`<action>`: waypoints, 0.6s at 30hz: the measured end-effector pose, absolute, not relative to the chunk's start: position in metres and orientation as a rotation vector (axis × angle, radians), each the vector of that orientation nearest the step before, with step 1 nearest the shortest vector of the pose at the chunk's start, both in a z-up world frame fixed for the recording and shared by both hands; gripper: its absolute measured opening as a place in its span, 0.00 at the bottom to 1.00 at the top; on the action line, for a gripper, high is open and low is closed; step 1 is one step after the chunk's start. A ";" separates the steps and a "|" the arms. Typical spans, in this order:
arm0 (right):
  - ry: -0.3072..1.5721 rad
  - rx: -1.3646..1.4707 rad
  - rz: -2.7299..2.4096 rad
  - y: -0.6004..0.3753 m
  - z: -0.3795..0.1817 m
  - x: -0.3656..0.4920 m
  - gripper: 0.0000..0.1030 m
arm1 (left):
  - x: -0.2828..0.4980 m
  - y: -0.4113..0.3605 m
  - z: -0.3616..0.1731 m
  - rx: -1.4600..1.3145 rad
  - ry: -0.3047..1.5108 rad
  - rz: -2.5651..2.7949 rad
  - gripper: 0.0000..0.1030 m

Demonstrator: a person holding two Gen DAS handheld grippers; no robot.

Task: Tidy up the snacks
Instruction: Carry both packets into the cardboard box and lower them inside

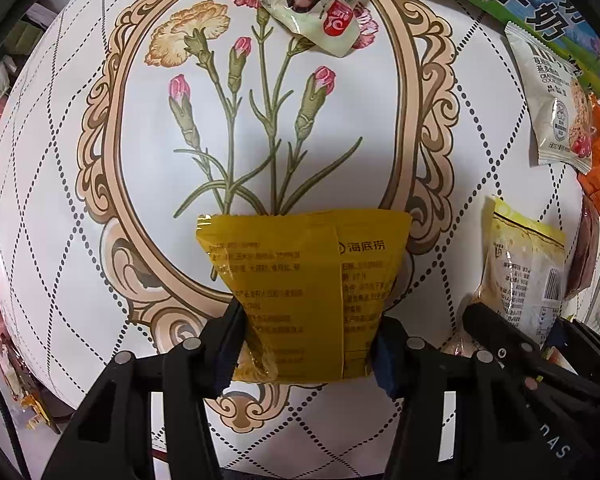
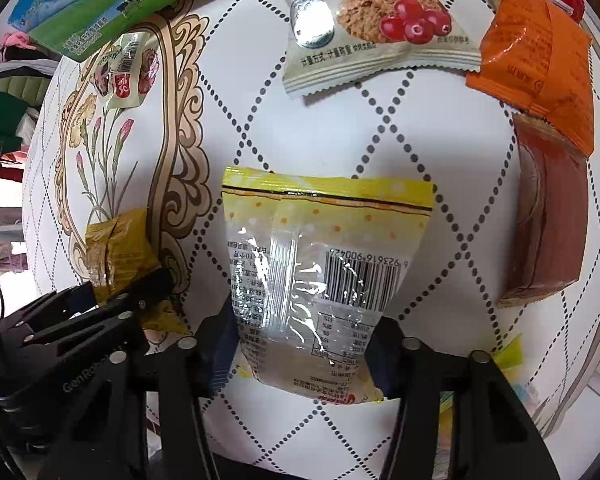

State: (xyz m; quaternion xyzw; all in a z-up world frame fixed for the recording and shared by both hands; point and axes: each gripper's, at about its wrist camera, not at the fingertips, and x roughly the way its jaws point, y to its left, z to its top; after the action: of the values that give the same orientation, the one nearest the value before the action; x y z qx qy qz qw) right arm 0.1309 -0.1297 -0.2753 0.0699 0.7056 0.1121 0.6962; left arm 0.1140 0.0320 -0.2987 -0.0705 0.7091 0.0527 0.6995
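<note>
Two grippers each clamp one packet above the flowered tablecloth (image 1: 80, 200): left gripper (image 1: 306, 344) pinches the mustard packet (image 1: 300, 280), right gripper (image 2: 304, 340) the pale yellow packet (image 2: 320, 248). Both packets point to 12 o'clock from the jaws, long axis along the fingers; the milk carton (image 2: 100, 12) lies at 11 o'clock.

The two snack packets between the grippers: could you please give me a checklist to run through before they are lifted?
1. Left gripper pinching the dark yellow packet: ok, its sides crease in at the pads.
2. Right gripper closed on the pale yellow packet: ok, the fingers press both edges.
3. The two grippers clear of each other: cannot tell, they stand close side by side.
4. Neighbours clear of the pale yellow packet: ok, the cranberry cookie packet and brown packet lie apart from it.
5. Tablecloth not caught in the fingers: cannot tell, the fingertips are hidden by the packets.
</note>
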 end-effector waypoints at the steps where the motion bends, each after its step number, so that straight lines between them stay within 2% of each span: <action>1: 1.573 0.159 0.251 -0.129 -0.275 0.130 0.53 | 0.116 0.030 -0.294 -0.159 1.583 0.119 0.48; 9: 1.553 0.169 0.298 -0.147 -0.259 0.130 0.44 | 0.115 0.028 -0.261 -0.173 1.550 0.082 0.42; 18: 1.433 0.238 0.430 -0.164 -0.172 0.151 0.43 | 0.155 0.026 -0.144 -0.284 1.369 -0.061 0.42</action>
State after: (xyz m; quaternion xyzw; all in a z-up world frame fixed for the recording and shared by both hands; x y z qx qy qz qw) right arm 0.1514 -0.1641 -0.1723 0.1080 0.6500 0.1952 0.7265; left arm 0.1555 0.0264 -0.1439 -0.1305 0.6298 -0.0283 0.7652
